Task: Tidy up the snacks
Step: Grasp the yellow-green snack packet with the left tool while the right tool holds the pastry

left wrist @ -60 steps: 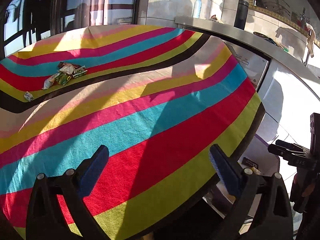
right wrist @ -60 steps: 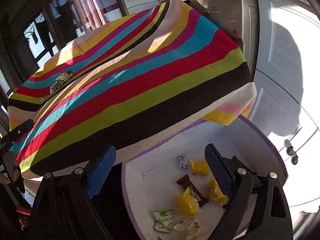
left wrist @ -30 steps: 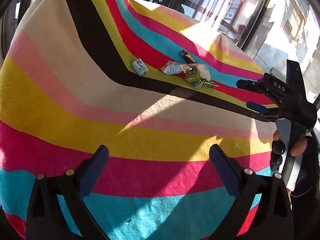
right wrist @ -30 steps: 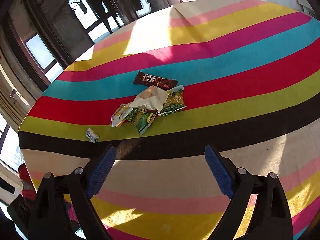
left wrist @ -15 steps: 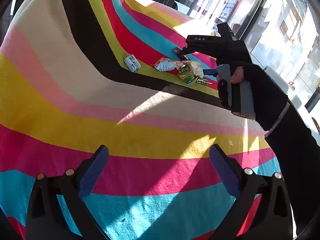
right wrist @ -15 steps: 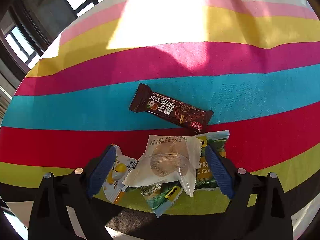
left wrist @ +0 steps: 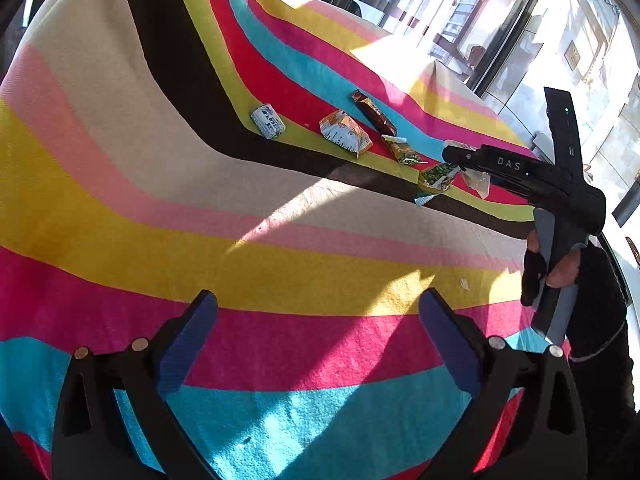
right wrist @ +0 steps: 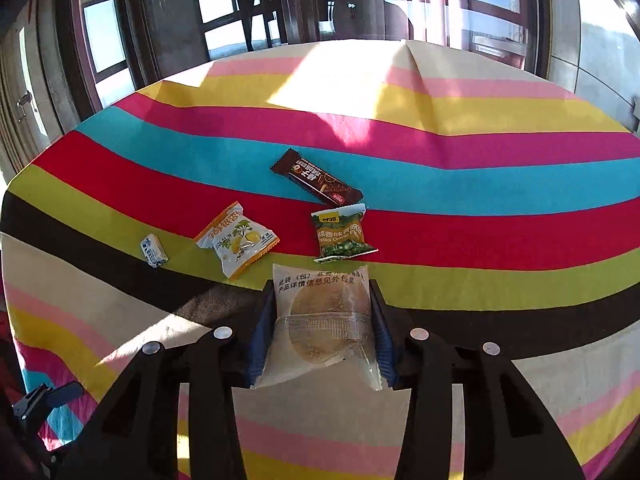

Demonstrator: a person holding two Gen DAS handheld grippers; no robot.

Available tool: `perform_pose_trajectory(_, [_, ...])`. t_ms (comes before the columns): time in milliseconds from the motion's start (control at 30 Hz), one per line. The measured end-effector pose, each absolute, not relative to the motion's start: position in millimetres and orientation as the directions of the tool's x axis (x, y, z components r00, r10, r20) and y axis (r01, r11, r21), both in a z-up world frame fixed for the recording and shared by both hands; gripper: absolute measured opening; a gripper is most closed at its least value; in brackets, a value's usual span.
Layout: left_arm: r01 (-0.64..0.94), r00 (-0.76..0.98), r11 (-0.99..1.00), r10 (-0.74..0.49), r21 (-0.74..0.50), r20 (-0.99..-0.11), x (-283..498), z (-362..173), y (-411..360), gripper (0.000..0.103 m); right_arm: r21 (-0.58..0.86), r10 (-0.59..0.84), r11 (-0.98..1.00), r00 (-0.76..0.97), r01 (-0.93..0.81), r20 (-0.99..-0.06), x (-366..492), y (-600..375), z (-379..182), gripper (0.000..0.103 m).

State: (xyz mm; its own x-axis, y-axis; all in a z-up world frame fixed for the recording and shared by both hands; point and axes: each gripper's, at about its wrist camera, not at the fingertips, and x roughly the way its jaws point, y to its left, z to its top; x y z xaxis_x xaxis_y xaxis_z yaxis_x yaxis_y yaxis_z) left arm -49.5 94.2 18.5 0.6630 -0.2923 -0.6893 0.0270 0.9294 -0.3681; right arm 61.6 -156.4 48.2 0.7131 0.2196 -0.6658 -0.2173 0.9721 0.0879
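My right gripper (right wrist: 320,320) is shut on a clear packet with a round cake (right wrist: 324,324), held above the striped tablecloth (right wrist: 440,208). On the cloth beyond it lie a brown chocolate bar (right wrist: 316,178), a green pea packet (right wrist: 342,234), a white-and-orange packet (right wrist: 236,238) and a small white candy (right wrist: 153,251). In the left wrist view my left gripper (left wrist: 318,340) is open and empty over the cloth (left wrist: 120,200). There the right gripper (left wrist: 460,160) holds the clear packet (left wrist: 476,180) beside a green packet (left wrist: 436,178).
Windows and dark frames (right wrist: 260,8) stand behind the table's far edge. The person's gloved hand (left wrist: 556,264) holds the right gripper at the right of the left wrist view. A small white candy (left wrist: 268,121), a white-and-orange packet (left wrist: 344,134) and the chocolate bar (left wrist: 374,114) lie far ahead.
My right gripper has closed on the clear cake packet and lifted it back from the snack pile. The pile has spread apart. The left gripper has barely moved.
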Motion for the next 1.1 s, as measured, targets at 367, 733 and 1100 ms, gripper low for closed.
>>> perform_pose_trajectory(367, [0.015, 0.650, 0.943, -0.262, -0.334, -0.713, -44.0, 18.6, 90.1, 0.101, 0.211, 0.177, 0.977, 0.705, -0.040, -0.687, -30.0, -256.5, 13.6, 0.044])
perform_pose_trajectory(733, [0.537, 0.553, 0.835, -0.454, -0.119, -0.699, 5.0, 51.5, -38.5, 0.101, 0.341, 0.256, 0.940, 0.718, -0.027, -0.647, -47.0, -282.6, -1.6, 0.044])
perform_pose_trajectory(1100, [0.813, 0.296, 0.582, -0.441, -0.020, -0.847, 81.7, 14.1, -130.0, 0.088, 0.410, 0.308, 0.911, 0.730, -0.041, -0.610, -46.4, -290.0, -2.3, 0.045])
